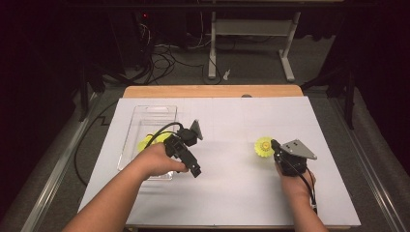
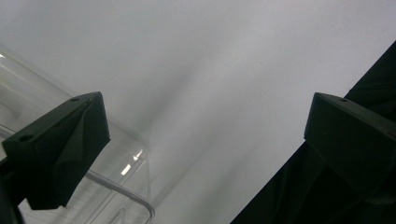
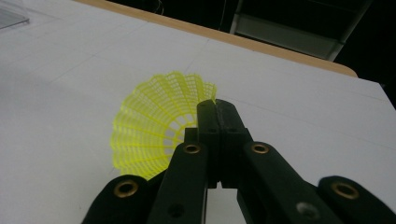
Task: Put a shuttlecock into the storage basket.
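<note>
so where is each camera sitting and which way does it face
High view: above the person's side, looking forward and down on the white table; both forearms, left gripper, right gripper.
Left gripper view: looks between open jaws at the clear tray.
Right gripper view: looks along closed jaws pinching the yellow shuttlecock.
Shared: high and right views show that shuttlecock.

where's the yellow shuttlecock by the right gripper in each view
High view: the yellow shuttlecock sits right of centre on the white sheet, at the tip of the right gripper.
Left gripper view: not in it; the clear tray is at lower left.
Right gripper view: centre-left, its skirt edge between the shut jaws.
Shared landmark: the white sheet.
</note>
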The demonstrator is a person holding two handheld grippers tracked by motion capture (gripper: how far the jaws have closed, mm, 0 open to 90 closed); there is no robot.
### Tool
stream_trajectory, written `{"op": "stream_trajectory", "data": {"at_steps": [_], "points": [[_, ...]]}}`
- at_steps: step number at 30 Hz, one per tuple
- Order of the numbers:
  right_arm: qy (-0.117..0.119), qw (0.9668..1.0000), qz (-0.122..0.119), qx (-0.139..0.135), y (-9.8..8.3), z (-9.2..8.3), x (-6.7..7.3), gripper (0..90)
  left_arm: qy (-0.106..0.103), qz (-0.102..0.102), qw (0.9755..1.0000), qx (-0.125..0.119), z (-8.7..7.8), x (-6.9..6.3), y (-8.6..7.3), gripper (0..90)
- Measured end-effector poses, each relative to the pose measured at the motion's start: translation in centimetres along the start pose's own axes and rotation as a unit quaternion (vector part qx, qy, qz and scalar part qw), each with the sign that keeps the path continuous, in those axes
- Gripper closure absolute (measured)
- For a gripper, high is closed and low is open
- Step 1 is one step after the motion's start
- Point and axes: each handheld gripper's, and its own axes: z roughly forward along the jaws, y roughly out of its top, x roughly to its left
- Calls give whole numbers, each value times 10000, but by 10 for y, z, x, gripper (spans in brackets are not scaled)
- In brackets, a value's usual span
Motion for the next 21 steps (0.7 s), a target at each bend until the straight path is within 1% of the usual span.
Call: {"op": "stream_trajectory", "data": {"at_steps": [5,7,12,14,18,21], "points": [[49,9999,48,-87,2,-5,0,900,-7,-17,10000,-17,-1,1,-1,10],[81,9999,30,-121,2,-7,1,900,-11,-19,10000,-33,-1,1,-1,10],[168,9996,38,-242,4,-14,6,900,-19,48,10000,-34,-1,0,-1,8],[205,9993,36,-322,6,-19,7,900,-13,0,10000,-69,-1,0,-1,8],[318,9984,49,-455,9,-28,12,900,-5,5,10000,-66,-1,-1,-1,8],[419,9977,56,-530,7,-33,18,900,-7,7,10000,-71,0,-2,0,8]]}}
